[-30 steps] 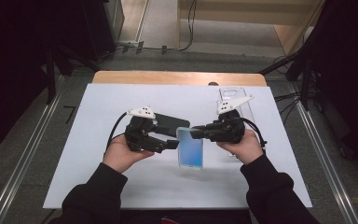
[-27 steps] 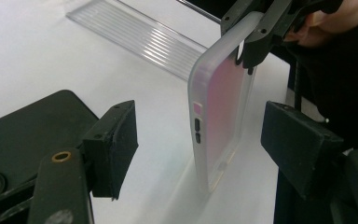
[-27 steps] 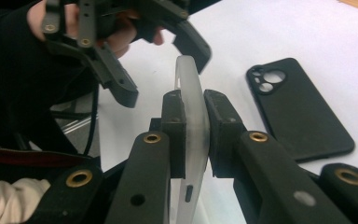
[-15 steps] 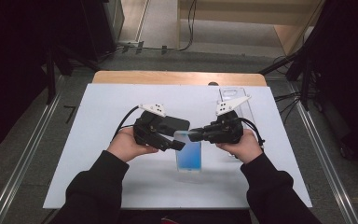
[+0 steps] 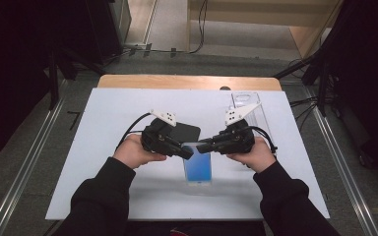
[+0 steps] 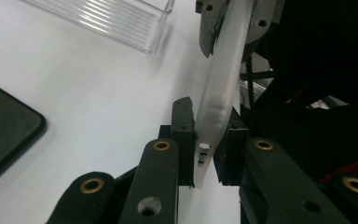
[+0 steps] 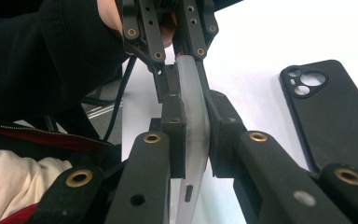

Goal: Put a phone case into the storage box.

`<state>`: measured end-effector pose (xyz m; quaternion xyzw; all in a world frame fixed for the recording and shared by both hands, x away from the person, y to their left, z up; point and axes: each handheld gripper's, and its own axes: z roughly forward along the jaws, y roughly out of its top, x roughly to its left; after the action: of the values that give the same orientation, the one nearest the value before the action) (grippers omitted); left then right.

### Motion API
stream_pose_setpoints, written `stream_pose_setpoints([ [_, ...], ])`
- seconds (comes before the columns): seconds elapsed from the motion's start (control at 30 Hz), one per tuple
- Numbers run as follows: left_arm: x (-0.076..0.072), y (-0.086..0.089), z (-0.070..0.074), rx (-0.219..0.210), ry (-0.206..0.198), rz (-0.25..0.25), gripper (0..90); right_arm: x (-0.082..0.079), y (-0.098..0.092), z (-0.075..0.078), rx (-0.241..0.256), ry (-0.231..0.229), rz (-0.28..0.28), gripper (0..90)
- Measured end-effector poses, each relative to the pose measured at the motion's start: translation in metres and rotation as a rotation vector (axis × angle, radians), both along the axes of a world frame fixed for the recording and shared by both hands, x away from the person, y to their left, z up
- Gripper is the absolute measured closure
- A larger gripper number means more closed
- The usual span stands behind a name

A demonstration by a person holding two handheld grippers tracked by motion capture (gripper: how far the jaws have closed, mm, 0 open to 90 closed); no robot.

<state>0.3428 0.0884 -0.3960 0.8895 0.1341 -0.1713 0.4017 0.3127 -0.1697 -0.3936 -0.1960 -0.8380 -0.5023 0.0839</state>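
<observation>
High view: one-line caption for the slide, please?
Both grippers, left and right, clamp a phone over the white table.

A phone (image 5: 197, 169) is held between the left gripper (image 5: 186, 153) and right gripper (image 5: 203, 147) above the table (image 5: 103, 128) — a phone case (image 5: 183, 132) lies behind-left, a clear box (image 5: 250, 110) behind-right.

My left tool (image 5: 186, 152) and right tool (image 5: 203, 146) meet tip to tip in front of me, both forearms angled inward from below. Each tool's jaws are pinched tight, and my hands wrap the tool bodies from behind.
</observation>
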Motion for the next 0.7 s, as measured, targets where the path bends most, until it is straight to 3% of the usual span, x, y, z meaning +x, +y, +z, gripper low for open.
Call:
stream_pose_setpoints([
  [0.13,0.0,0.002,0.001,-0.012,0.013,0.006,81.1,0.0,0.0,0.0,0.008,0.009,0.002,75.9],
  [0.23,-0.001,0.004,0.003,-0.001,0.0,0.022,81.2,0.0,-0.001,0.0,0.028,0.003,-0.027,57.0],
  [0.5,0.0,0.013,0.008,0.021,0.001,0.121,81.1,-0.002,-0.002,0.003,0.041,-0.041,-0.131,29.7],
  [0.63,0.002,0.018,0.01,0.038,0.002,0.186,81.1,-0.003,-0.001,0.002,0.026,-0.069,-0.176,23.8],
  [0.7,0.003,0.02,0.011,0.037,-0.002,0.21,81.1,-0.004,-0.002,0.0,0.052,-0.065,-0.172,23.3],
])
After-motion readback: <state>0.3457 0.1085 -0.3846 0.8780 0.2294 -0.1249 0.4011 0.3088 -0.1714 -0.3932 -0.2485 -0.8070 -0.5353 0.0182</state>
